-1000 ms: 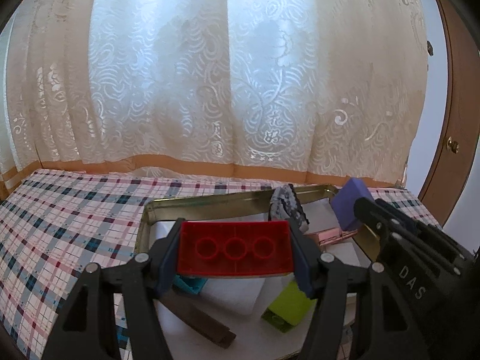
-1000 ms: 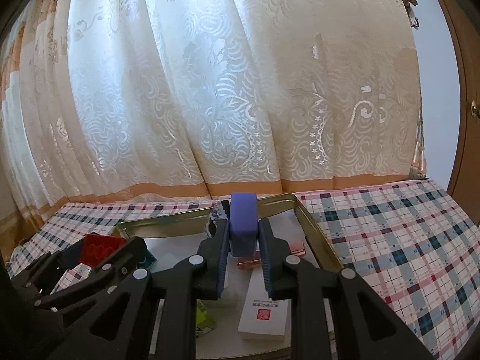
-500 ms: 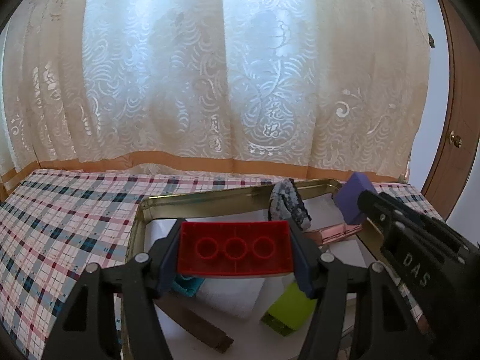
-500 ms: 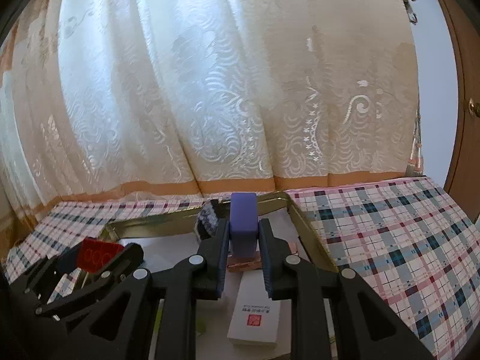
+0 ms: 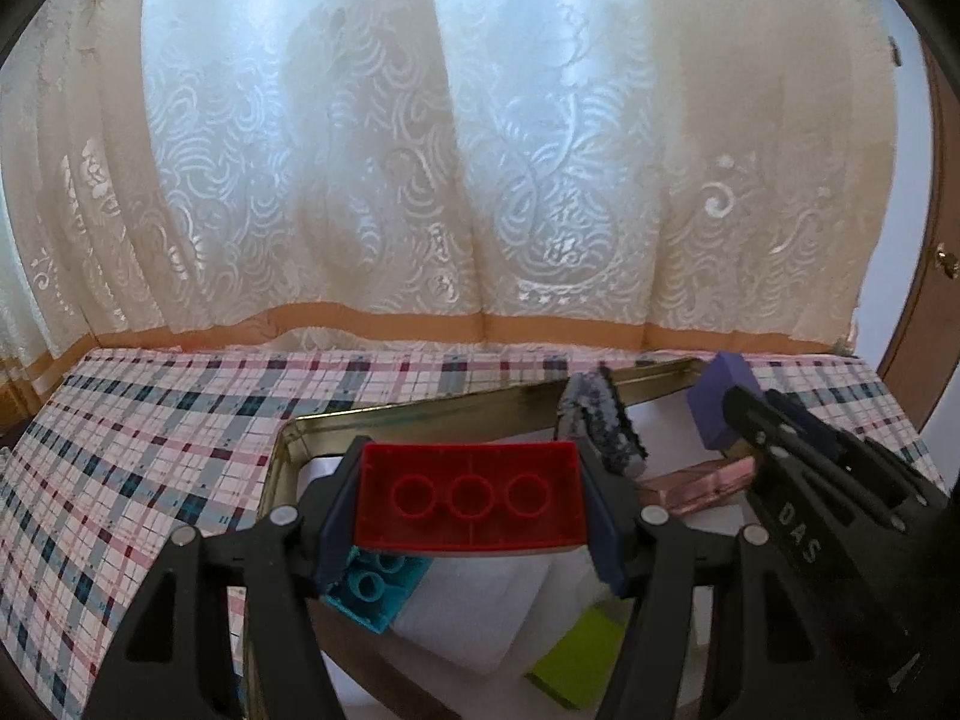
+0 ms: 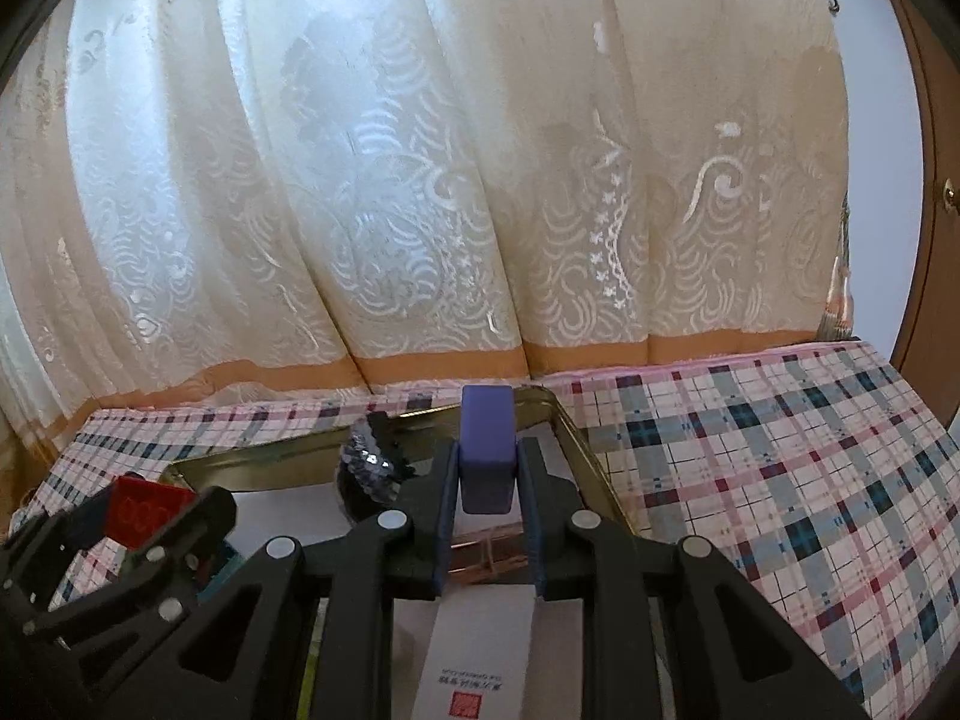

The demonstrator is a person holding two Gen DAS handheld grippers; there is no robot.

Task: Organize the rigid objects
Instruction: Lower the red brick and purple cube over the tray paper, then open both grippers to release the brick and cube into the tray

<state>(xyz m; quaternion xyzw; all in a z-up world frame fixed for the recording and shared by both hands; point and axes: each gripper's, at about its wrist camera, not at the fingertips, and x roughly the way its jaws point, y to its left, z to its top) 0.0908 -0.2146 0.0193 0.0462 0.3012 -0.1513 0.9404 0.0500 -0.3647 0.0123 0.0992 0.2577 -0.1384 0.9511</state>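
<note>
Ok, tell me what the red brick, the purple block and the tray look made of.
Red brick: glossy moulded plastic, judging by the round tubes on its underside. Purple block: matte and smooth, maybe foam or painted wood. Tray: thin metal with a shiny gold, reflective wall.

The tray is glossy gold-toned metal. The red building brick and teal brick look like smooth plastic. The tablecloth is woven plaid cloth; the curtain is sheer patterned lace. The white box looks like matt cardboard.
</note>
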